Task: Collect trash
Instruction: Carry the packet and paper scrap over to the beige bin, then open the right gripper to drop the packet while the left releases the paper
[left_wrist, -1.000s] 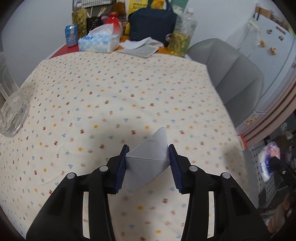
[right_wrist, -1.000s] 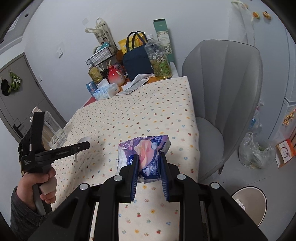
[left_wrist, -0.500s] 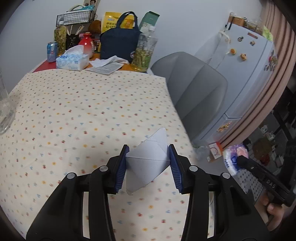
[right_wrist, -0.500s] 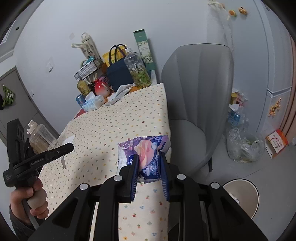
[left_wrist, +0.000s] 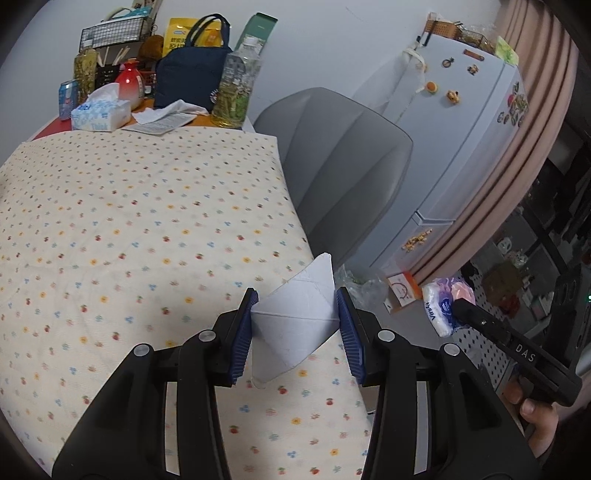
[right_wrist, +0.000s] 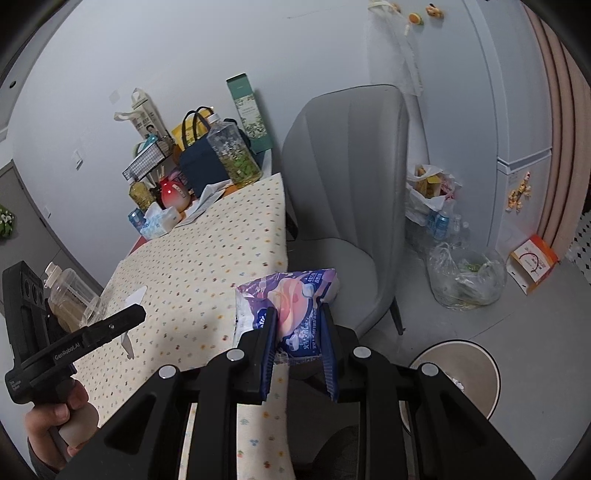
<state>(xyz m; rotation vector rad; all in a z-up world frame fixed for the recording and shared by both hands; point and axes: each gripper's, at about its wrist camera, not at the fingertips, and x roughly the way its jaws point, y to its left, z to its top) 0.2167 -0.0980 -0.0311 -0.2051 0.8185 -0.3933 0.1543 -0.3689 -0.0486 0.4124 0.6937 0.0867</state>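
My left gripper (left_wrist: 297, 325) is shut on a folded white paper piece (left_wrist: 299, 321), held above the right edge of the table with the dotted cloth (left_wrist: 129, 229). In the right wrist view the same gripper (right_wrist: 125, 317) shows at the left, with the paper's white edge (right_wrist: 135, 297) sticking out. My right gripper (right_wrist: 297, 334) is shut on a purple and pink tissue packet (right_wrist: 288, 299), held beyond the table's near corner. That packet (left_wrist: 443, 306) also shows at the right of the left wrist view. A round bin (right_wrist: 463, 373) stands on the floor at the lower right.
A grey chair (right_wrist: 343, 192) stands at the table's right side. A clear plastic bag (right_wrist: 465, 277), an orange and white box (right_wrist: 532, 262) and a fridge (left_wrist: 461, 122) lie beyond it. Bottles, a dark bag (left_wrist: 188, 81) and a tissue box (left_wrist: 99, 114) crowd the table's far end.
Both grippers have swung to the right, away from the tabletop toward the chair side, each still holding its item. The floor bin has come further into the right wrist view.
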